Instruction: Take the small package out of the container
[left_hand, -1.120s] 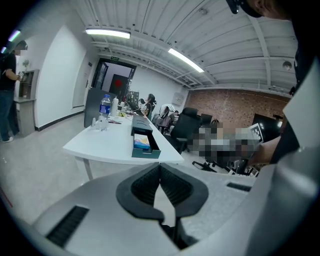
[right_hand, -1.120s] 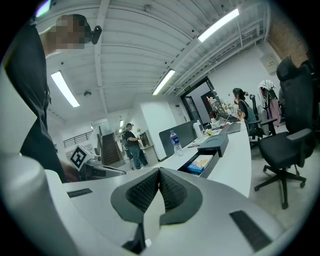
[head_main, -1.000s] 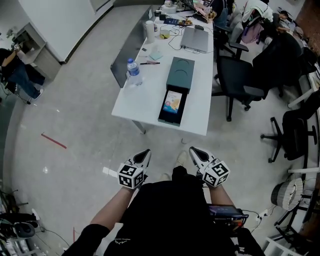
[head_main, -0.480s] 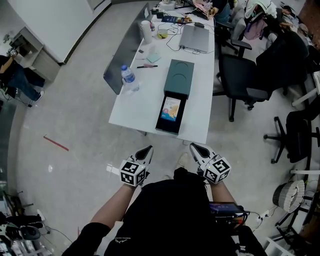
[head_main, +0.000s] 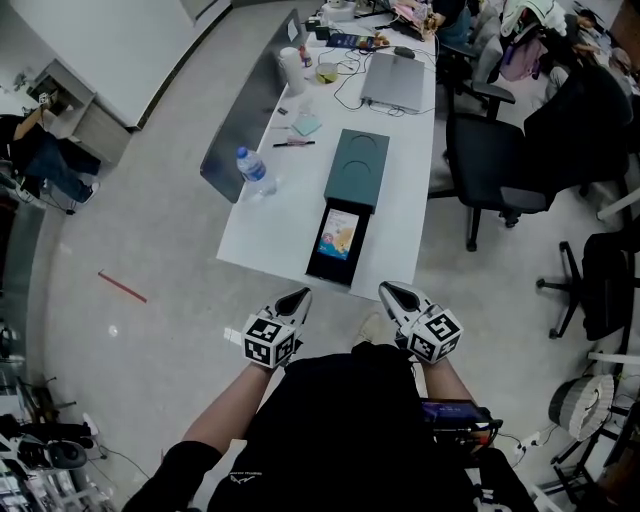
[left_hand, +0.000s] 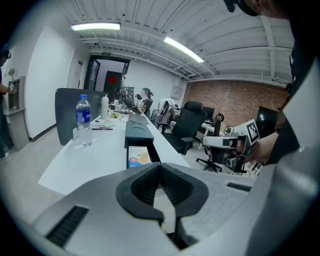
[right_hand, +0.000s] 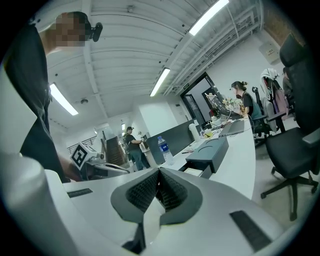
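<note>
The left claw (head_main: 296, 297) and the right claw (head_main: 390, 292) are both pinched fully together with nothing between them, held side by side close to the person's body, just short of the near end of the white table (head_main: 270, 232). On it sits the teal container (head_main: 357, 166), its drawer pulled out toward the person, and the small colourful package (head_main: 340, 233) lies inside. A water bottle (head_main: 252, 172) stands to its left.

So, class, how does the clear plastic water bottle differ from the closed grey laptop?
The clear plastic water bottle stands upright; the closed grey laptop lies flat. The bottle is see-through with a blue label; the laptop is opaque. Both rest on the white table.
</note>
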